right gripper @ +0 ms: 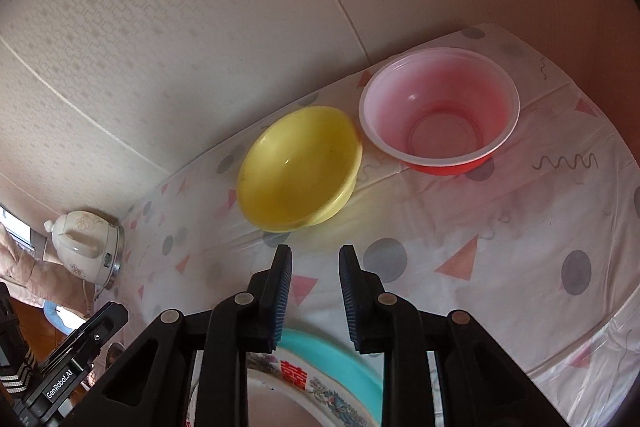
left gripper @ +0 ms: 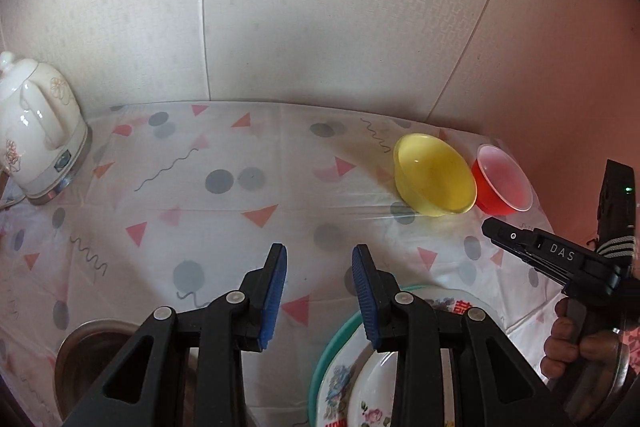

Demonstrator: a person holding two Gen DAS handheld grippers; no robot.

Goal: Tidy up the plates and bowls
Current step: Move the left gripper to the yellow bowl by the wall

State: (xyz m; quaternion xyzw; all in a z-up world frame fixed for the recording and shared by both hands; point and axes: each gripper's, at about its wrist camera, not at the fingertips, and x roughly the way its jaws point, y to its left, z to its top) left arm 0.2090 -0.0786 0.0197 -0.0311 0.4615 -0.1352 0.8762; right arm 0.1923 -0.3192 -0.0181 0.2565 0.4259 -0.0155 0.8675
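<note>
1. Tabletop [left gripper: 224, 211] fills both views; it wears a clear-covered cloth printed with grey dots, pink triangles and squiggles, and it runs back to a pale patterned wall.
2. Plates sit stacked at the near edge, right under your tools: a teal-rimmed plate [right gripper: 340, 359] at the bottom, a floral plate with red characters [left gripper: 452, 301] on it, and a smaller white floral plate [left gripper: 372, 391] on top in the left wrist view.
3. The white kettle [left gripper: 38, 123] stands at the far left of the tabletop, well apart from the bowls.
4. The yellow bowl [right gripper: 298, 169] stands upright near the back edge, just beside the red bowl [right gripper: 440, 111]; their rims look close, but you cannot tell whether they touch.
5. A metal bowl [left gripper: 92, 355] shows at the lower left of the left wrist view, partly hidden by the tool.
6. Your left gripper [left gripper: 319, 293] hangs above the near edge, its jaws apart and holding nothing.
7. Your right gripper [right gripper: 315, 293] points toward the yellow bowl, its jaws likewise parted and bare.
</note>
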